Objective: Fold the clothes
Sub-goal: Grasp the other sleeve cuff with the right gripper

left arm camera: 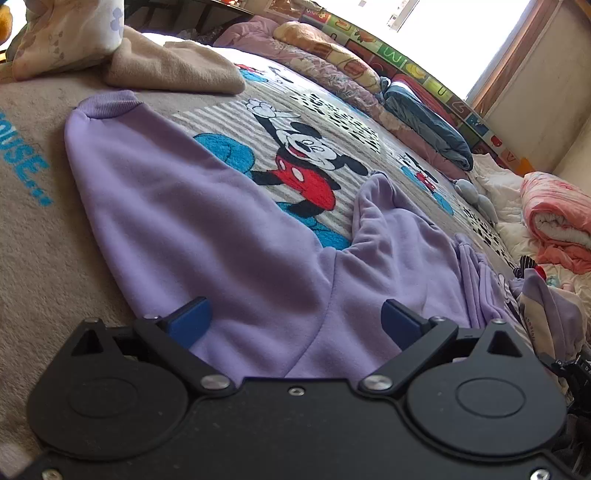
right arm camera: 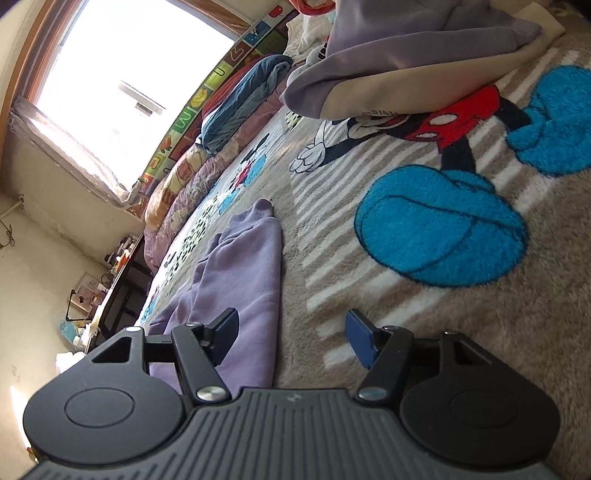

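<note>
A lilac sweatshirt-type garment (left arm camera: 184, 206) lies spread on a Mickey Mouse blanket (left arm camera: 37, 240), with one long part ending in a ribbed cuff (left arm camera: 107, 105) at the far left. My left gripper (left arm camera: 295, 321) hovers low over the garment's near end. It is open wide, blue pads apart, and the cloth lies flat under it, ungripped. In the right wrist view the same lilac garment (right arm camera: 240, 266) runs away from me on the blanket (right arm camera: 461, 332). My right gripper (right arm camera: 291, 336) is open, with the garment's edge below its left finger (right arm camera: 225, 332); neither pad presses on it.
A folded beige cloth (left arm camera: 173, 66) and a pillow (left arm camera: 62, 33) lie at the far left. Rolled quilts (left arm camera: 424, 118) line the wall under the window (right arm camera: 129, 74). A pink blanket (left arm camera: 554, 221) and loose clothes (left arm camera: 546, 314) sit at the right. A grey-and-beige garment pile (right arm camera: 406, 66) lies ahead of my right gripper.
</note>
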### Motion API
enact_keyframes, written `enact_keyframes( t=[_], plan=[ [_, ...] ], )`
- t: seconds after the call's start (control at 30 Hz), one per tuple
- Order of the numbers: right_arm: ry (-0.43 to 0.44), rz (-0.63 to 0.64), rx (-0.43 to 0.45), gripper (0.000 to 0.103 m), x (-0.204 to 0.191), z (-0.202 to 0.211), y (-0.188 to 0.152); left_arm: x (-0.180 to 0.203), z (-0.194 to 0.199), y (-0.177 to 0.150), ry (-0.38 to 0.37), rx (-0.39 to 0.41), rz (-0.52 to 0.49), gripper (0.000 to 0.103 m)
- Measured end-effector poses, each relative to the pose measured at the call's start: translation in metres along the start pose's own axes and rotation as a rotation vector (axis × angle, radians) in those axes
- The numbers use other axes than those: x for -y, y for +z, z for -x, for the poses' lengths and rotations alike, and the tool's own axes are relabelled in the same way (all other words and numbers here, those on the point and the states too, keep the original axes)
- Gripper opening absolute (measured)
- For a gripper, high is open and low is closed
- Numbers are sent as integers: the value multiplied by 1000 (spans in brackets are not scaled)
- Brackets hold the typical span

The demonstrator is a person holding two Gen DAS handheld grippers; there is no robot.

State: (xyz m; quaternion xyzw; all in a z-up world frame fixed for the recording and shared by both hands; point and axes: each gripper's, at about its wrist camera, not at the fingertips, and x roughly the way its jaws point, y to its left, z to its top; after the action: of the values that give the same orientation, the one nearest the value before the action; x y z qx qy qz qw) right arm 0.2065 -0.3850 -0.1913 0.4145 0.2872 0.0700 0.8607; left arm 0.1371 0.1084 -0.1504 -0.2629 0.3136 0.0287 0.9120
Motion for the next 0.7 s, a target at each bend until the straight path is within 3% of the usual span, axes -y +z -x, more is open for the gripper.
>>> enact_keyframes(
  t=[0.3, 0.57, 0.67, 0.7],
  plan=[
    [50, 54, -59, 66, -26, -73, 37, -5, -2, 4, -21, 7, 9, 103],
    [62, 87, -102, 58, -29, -117, 56, -11, 0, 5, -48, 8, 30, 103],
    [59, 91, -121, 48, -29, -123, 61, -8, 0, 4, -40, 10, 10, 103],
    [53, 89, -123, 37, -29, -124, 62, -7, -1, 4, -37, 10, 3, 103]
  ],
)
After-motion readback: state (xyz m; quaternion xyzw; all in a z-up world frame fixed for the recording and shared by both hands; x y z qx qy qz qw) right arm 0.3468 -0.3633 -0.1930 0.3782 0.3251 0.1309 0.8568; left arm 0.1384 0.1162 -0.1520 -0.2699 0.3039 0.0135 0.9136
